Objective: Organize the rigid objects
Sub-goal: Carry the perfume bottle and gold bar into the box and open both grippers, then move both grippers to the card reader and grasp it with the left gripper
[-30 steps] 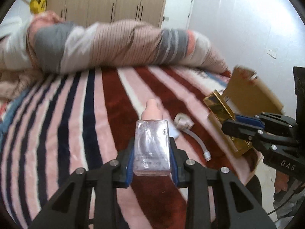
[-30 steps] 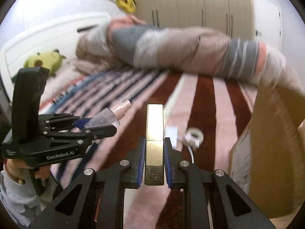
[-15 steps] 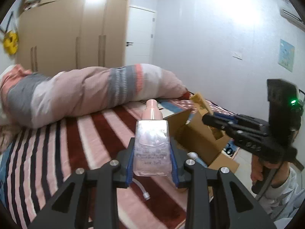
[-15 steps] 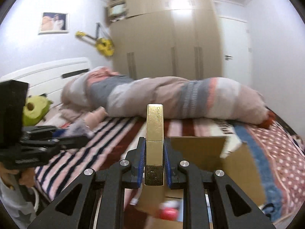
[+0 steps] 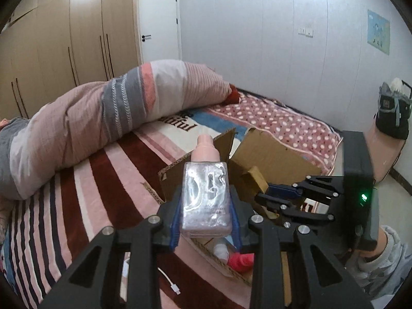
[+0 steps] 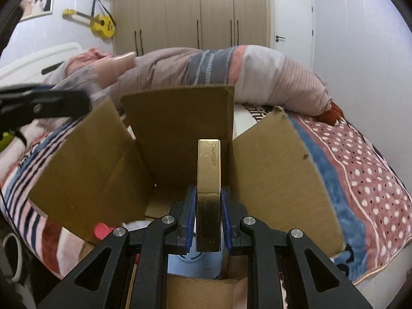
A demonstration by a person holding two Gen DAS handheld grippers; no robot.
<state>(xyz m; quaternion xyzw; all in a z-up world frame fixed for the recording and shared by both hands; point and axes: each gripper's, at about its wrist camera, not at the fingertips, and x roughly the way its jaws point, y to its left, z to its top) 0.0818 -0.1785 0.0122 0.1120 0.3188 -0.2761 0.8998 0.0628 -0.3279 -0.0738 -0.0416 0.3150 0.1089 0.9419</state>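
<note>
- Bottle (image 5: pixel 206 195) of clear, ribbed plastic with a pale pink cap, pinched by its flat sides between the blue pads of the left gripper (image 5: pixel 206 206), cap pointing away from the camera; it hangs over the near edge of an open cardboard box (image 5: pixel 273 154).
- Gold case (image 6: pixel 208 188), a slim bar of mirror-bright metal with small lettering on its upper half, stands upright in the right gripper (image 6: pixel 208 221), whose jaws are pressed against both its long sides.
- In the right wrist view the case sits above the box's open mouth, with three brown flaps standing up around it.
- Inside the box lie a red item (image 5: pixel 240 260), a white-capped item beside it, and something pale blue (image 6: pixel 193 262) directly under the case.
- The box rests on a bed covered by a striped blanket (image 5: pixel 97 180) in maroon, pink and navy; a polka-dot blanket (image 6: pixel 360 170) lies to its right.
- A rolled duvet (image 5: pixel 103 113) runs across the bed behind the box.
- A white cable (image 5: pixel 167 280) lies on the stripes near the left gripper.
- Beyond stand a wooden wardrobe (image 6: pixel 190 7), a white door (image 5: pixel 158 18) and a yellow guitar (image 6: pixel 100 23) on the wall.
</note>
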